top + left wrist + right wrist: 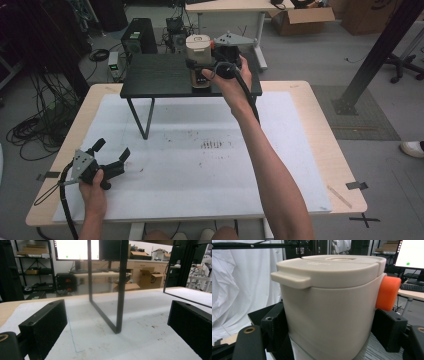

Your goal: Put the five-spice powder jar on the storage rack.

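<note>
On black shelf (pixel 165 75), right tongs (pixel 202 62) seemingly clamp smooth beige canister (pixel 329 305); left tongs (pixel 111 152) apart.

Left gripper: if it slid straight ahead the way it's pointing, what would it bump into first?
Probably the black stand's leg. It rises from the white mat right between the left gripper's open jaws, with nothing lying before it, though the depth is hard to judge.

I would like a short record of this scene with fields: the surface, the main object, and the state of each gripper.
surface: white mat on a wooden table, with a small black stand at its far side
main object: beige lidded container with an orange knob, on the stand
right gripper: jaws on both sides of the container, closed on it
left gripper: open, empty, low over the mat
</note>
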The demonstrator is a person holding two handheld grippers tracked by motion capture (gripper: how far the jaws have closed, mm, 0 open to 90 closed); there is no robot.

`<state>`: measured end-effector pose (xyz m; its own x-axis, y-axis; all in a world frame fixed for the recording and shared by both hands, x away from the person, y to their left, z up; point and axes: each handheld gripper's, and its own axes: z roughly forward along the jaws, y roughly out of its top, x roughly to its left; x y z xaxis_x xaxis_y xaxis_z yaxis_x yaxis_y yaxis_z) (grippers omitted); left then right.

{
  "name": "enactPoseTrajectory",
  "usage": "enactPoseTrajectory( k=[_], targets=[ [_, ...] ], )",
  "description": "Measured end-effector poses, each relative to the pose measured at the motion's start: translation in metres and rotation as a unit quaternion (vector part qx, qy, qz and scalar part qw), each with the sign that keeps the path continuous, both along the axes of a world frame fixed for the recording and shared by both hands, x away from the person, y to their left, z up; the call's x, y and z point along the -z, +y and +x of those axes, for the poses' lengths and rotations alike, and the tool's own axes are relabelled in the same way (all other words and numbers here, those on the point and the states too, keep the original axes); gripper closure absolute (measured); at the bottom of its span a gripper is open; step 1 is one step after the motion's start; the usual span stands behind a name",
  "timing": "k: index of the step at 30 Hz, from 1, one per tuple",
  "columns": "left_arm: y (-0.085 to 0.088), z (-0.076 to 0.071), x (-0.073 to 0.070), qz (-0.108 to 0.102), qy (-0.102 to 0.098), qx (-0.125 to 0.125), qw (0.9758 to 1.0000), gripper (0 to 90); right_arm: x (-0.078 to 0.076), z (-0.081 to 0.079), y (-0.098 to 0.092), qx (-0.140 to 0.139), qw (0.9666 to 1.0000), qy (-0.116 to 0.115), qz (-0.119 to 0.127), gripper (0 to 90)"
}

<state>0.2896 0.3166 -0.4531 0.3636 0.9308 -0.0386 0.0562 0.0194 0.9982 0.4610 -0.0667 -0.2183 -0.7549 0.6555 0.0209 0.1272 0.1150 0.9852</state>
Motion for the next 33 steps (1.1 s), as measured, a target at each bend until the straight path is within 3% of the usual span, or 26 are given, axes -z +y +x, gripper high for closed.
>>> enactPoseTrajectory(
  k=[12,33],
  targets=[
    [0.0,0.0,0.0,0.001,0.0,0.0,1.0,3.0,0.008,0.009,0.007,0.001,1.0,0.003,0.0,24.0],
    [0.0,0.0,0.0,0.001,-0.001,0.0,1.0,2.9,0.012,0.011,0.004,0.01,0.9999,0.009,0.01,23.7]
  ],
)
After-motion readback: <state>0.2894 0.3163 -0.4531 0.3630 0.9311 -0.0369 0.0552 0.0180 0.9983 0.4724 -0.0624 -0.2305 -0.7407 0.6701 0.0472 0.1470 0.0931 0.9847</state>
